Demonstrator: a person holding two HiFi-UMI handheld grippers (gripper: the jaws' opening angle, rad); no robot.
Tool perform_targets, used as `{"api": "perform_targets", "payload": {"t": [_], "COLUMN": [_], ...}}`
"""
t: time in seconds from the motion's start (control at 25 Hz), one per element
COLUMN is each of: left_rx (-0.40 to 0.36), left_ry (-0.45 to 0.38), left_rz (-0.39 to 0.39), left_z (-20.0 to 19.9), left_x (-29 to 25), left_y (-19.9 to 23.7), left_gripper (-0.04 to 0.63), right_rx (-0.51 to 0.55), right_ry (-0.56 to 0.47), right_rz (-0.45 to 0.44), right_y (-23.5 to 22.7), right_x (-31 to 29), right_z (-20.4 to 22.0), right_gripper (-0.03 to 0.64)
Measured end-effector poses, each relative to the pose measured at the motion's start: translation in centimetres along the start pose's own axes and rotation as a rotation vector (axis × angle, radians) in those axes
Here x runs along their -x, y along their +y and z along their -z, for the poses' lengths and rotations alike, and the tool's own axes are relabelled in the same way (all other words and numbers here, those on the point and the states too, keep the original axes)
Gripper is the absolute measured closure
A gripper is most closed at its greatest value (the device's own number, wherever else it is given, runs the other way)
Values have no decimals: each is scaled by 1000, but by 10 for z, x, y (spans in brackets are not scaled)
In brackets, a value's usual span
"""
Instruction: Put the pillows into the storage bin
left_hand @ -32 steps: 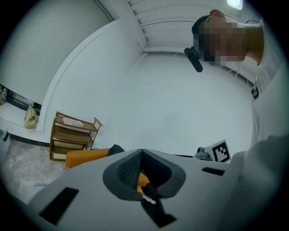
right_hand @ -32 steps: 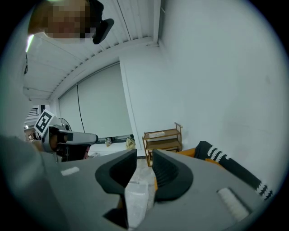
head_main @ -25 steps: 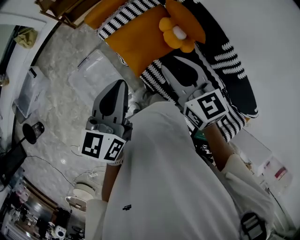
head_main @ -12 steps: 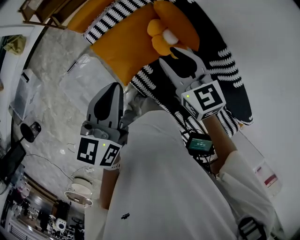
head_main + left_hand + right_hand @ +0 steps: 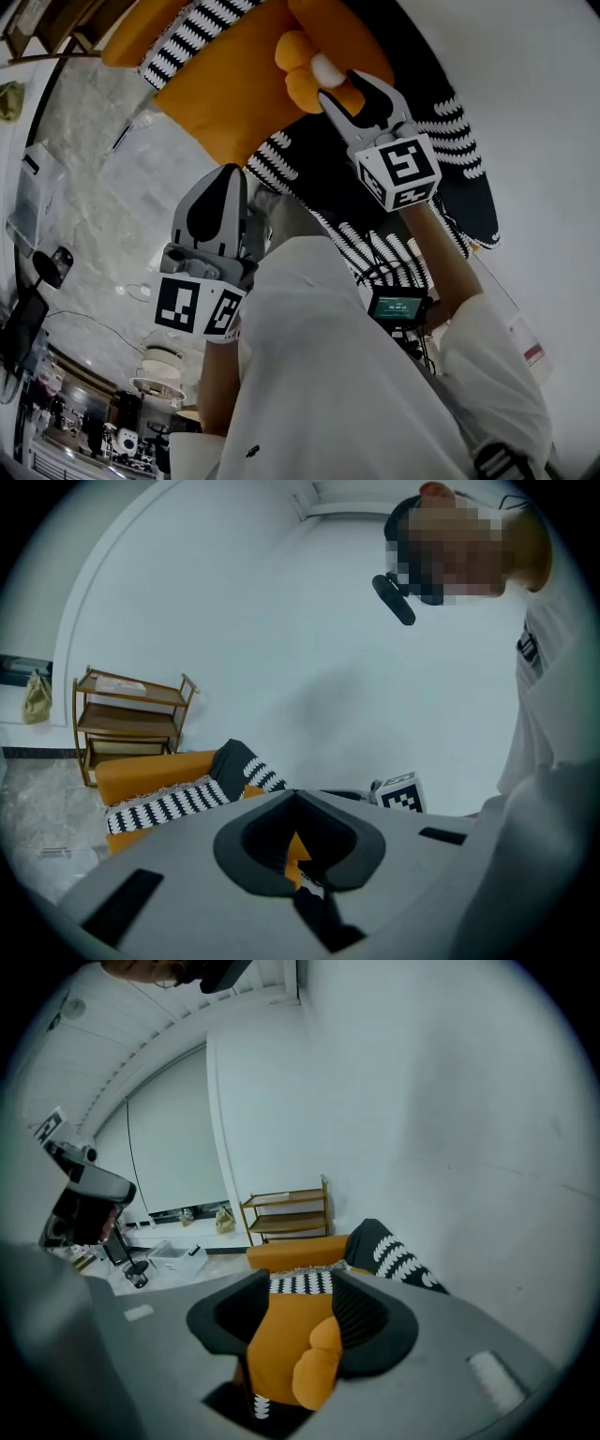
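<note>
- On the sofa [image 5: 286, 1252], the orange pillow [image 5: 225, 94] is lying against a striped throw [image 5: 459, 127], still waiting to be stored.
- The right gripper [image 5: 343, 86] is just now widening its jaws around the pillow's corner (bunched into a knob), likely readying a pinch.
- The left gripper [image 5: 228, 173] is hovering clenched and empty, probably spare for now.

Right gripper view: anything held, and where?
Nothing yet: the jaws of the right gripper have just been opening, apart around the rounded lump of the orange fabric pillow.
</note>
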State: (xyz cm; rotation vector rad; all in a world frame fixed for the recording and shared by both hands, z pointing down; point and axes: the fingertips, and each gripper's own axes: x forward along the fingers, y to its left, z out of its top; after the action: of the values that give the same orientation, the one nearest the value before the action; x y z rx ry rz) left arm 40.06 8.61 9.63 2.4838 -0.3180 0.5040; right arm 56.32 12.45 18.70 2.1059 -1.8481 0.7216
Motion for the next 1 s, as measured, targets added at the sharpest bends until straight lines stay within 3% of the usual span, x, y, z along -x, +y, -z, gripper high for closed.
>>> {"api": "perform_targets", "payload": {"t": [0.32, 0.72, 1.0], "left_rx": [1, 19, 19], "left_ry": [81, 131, 150], "left_rz": [14, 22, -4], "left_z": [31, 67, 79], "left_x": [-52, -102, -114], "left_y": [31, 66, 74], "left_gripper": [588, 588, 587], "right_rx": [49, 129, 194], "right_ry": [73, 122, 240], "right_rz": [91, 154, 188], "right_y": [-50, -92, -118], "right_x": [-53, -108, -140], "right_z": [60, 101, 134], "right_gripper": [375, 316, 286]}}
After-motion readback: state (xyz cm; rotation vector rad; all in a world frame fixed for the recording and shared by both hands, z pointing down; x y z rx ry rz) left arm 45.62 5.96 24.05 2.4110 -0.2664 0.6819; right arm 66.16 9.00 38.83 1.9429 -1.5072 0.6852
